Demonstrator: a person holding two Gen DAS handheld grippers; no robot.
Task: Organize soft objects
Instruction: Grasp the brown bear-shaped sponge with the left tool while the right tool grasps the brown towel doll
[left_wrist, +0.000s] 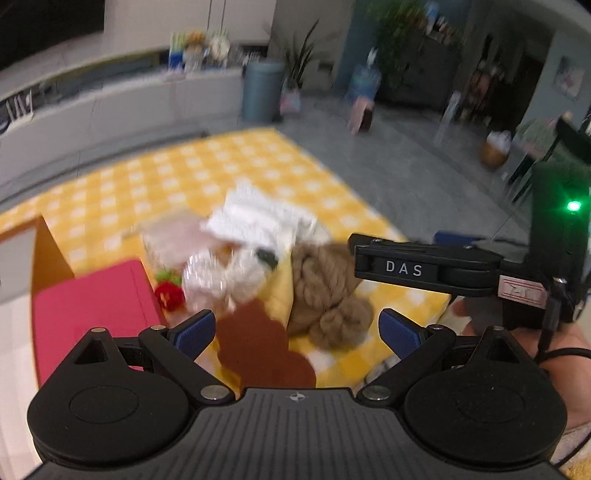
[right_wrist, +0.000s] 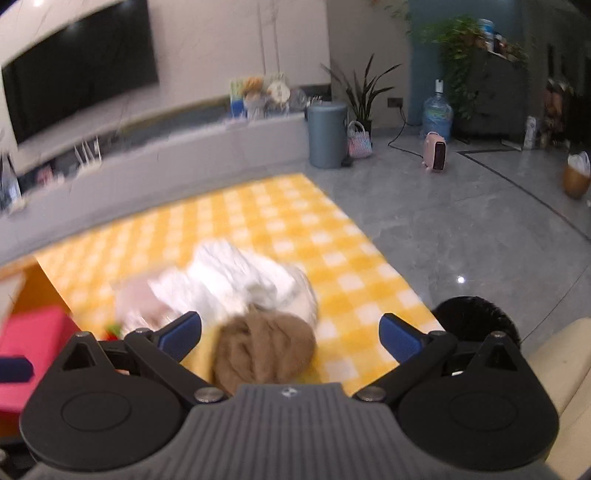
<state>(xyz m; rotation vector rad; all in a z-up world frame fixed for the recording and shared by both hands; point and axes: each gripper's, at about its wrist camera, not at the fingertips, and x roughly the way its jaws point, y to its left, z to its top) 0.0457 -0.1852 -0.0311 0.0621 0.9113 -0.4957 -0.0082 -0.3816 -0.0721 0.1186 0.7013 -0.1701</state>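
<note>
A pile of soft things lies on a yellow checked cloth (left_wrist: 155, 177): white fabric (left_wrist: 258, 218), a pale pink piece (left_wrist: 173, 236), a shiny whitish bundle (left_wrist: 218, 277), a red and green knitted item (left_wrist: 168, 291), a rust-brown felt piece (left_wrist: 258, 343) and a tan yarn skein (left_wrist: 328, 291). My left gripper (left_wrist: 297, 332) hangs open above the near side of the pile, over the brown felt. My right gripper (right_wrist: 290, 336) is open just above the tan yarn skein (right_wrist: 262, 350), with the white fabric (right_wrist: 236, 277) beyond. The right gripper's body (left_wrist: 424, 267) also shows in the left wrist view.
A pink box (left_wrist: 92, 310) and an orange box (left_wrist: 48, 254) stand at the left of the cloth. A black fuzzy object (right_wrist: 476, 321) lies off the cloth's right edge. Grey floor stretches right, with a grey bin (right_wrist: 327, 134) and a pink heater (right_wrist: 436, 151) far back.
</note>
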